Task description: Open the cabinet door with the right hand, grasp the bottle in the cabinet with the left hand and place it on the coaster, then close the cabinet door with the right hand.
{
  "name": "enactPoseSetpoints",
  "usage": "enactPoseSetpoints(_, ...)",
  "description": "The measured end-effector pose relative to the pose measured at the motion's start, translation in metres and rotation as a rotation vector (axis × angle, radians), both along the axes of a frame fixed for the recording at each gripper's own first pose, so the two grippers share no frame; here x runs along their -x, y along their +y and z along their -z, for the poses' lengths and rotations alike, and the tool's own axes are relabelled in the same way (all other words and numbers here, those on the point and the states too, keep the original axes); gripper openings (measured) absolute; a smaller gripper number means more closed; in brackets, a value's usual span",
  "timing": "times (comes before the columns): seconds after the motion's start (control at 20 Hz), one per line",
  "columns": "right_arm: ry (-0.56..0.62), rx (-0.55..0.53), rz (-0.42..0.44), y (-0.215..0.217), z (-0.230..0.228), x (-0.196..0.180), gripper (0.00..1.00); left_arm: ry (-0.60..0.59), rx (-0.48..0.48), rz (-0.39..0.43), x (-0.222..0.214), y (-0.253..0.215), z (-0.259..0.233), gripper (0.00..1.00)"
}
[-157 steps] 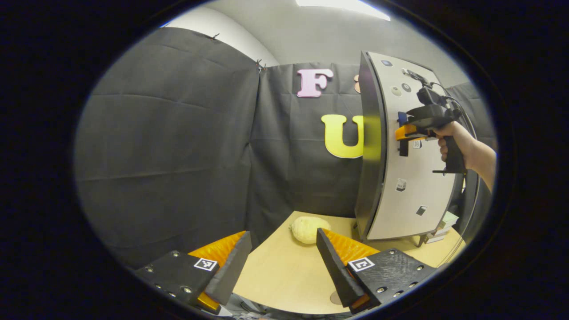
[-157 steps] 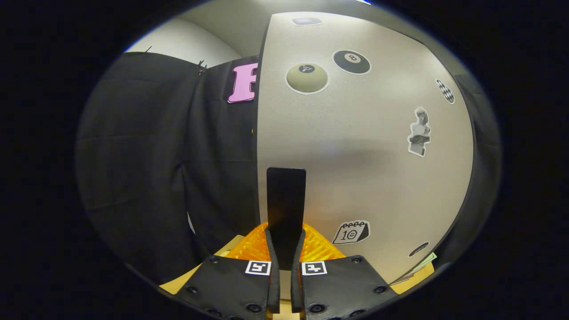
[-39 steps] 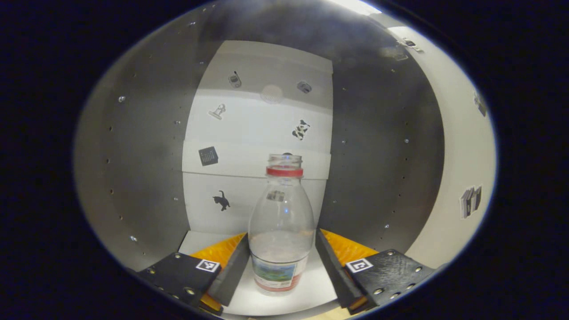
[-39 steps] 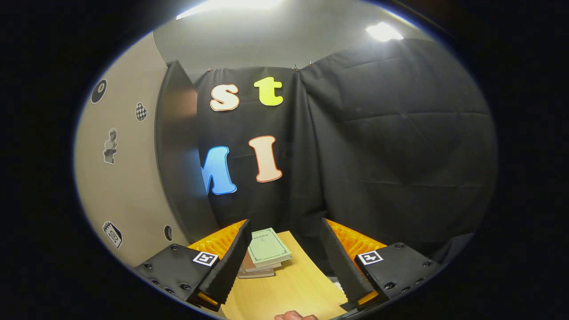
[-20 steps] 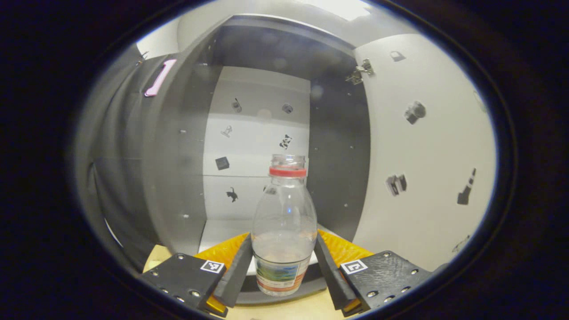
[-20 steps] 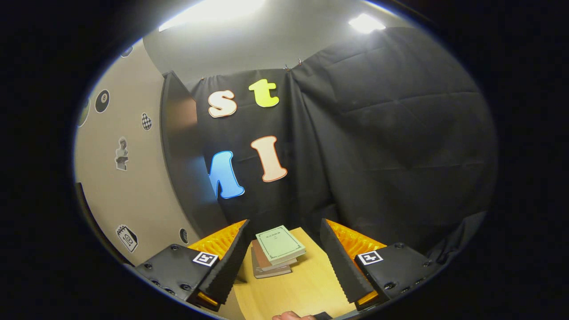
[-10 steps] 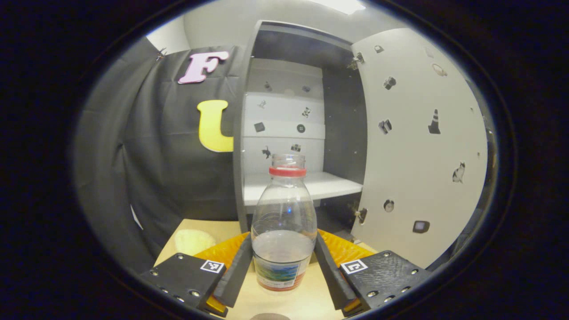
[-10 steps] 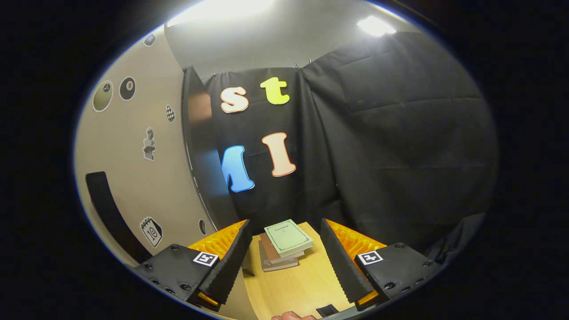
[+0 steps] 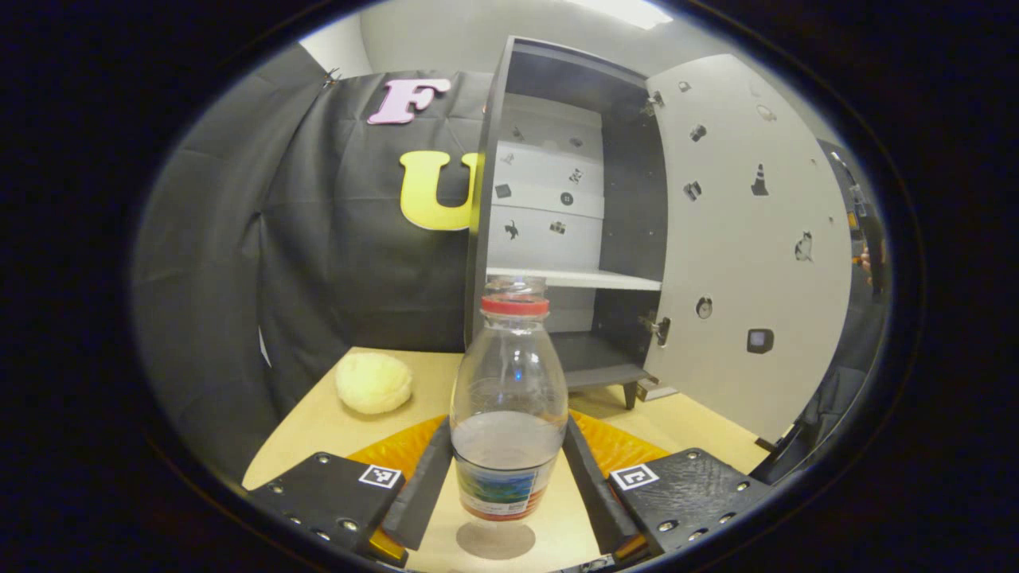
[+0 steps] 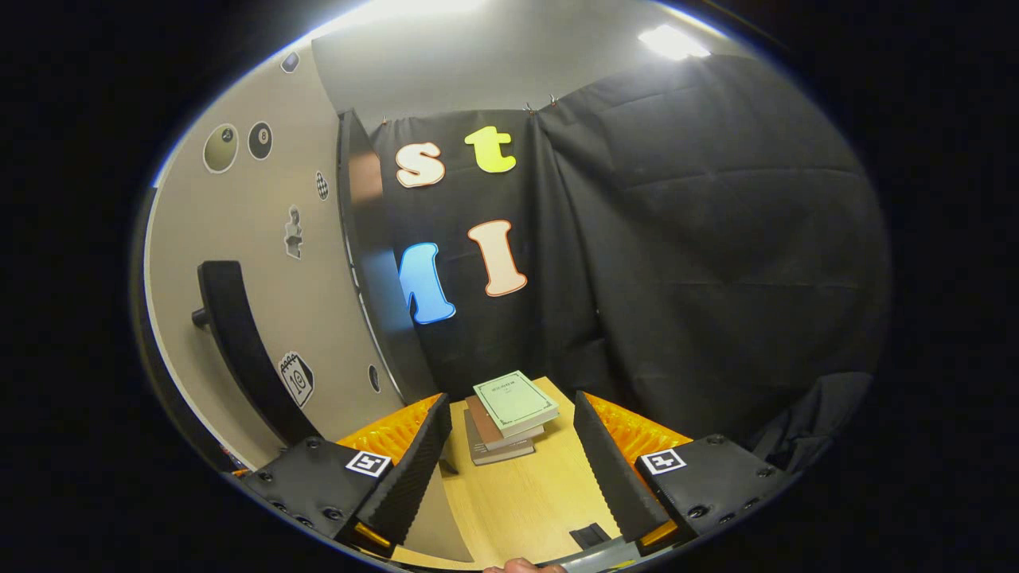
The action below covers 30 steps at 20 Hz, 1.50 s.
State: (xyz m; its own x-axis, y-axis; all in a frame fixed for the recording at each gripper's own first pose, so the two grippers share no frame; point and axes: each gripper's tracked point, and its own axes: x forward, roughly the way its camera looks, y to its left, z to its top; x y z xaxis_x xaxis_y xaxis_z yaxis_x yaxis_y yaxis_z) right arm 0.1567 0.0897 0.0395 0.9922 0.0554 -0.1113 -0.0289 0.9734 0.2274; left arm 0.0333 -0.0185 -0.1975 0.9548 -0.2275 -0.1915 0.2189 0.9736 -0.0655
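On the outer face of the cabinet door (image 10: 239, 239), a figure 8 can be made out on a black billiard-ball sticker (image 10: 259, 140), and a 10 on a calendar sticker (image 10: 295, 379) (small and bent by the lens). The print on the bottle (image 9: 509, 406) label and on the green book (image 10: 515, 403) cover is too small to be read.

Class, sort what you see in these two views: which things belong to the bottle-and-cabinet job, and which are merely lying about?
Job: bottle in the left gripper; open cabinet door; door handle; coaster; right gripper.

Lying about: stacked books; pale yellow ball.
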Motion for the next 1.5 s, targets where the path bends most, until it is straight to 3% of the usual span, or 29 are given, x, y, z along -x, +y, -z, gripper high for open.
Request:
enactPoseSetpoints(0.3,0.043,0.064,-0.031,0.003,0.017,0.005,0.98,0.017,-0.009,-0.018,0.019,-0.004,0.063,0.8)
enactPoseSetpoints(0.35,0.045,0.075,-0.027,0.001,0.018,0.004,0.92,0.013,0.002,-0.022,0.021,-0.006,0.069,0.8)
enactPoseSetpoints(0.4,0.057,0.095,-0.022,-0.003,0.022,0.005,0.98,0.007,0.001,-0.026,0.022,-0.007,0.074,0.8)
enactPoseSetpoints(0.55,0.084,0.115,-0.01,-0.009,0.028,0.008,0.98,-0.008,-0.018,-0.051,0.016,-0.004,0.084,0.77)
enactPoseSetpoints(0.6,0.087,0.108,-0.008,-0.006,0.029,0.006,0.92,-0.01,-0.015,-0.058,0.014,-0.004,0.087,0.77)
enactPoseSetpoints(0.65,0.092,0.105,-0.006,-0.006,0.032,0.005,0.98,-0.008,-0.013,-0.061,0.012,-0.002,0.091,0.77)
enactPoseSetpoints(1.05,0.135,0.159,-0.018,-0.001,0.049,0.014,0.98,0.012,-0.051,-0.035,0.014,-0.006,0.122,0.8)
enactPoseSetpoints(1.5,0.168,0.107,-0.019,0.001,0.071,0.013,0.98,0.049,-0.051,-0.056,0.015,-0.006,0.123,0.8)
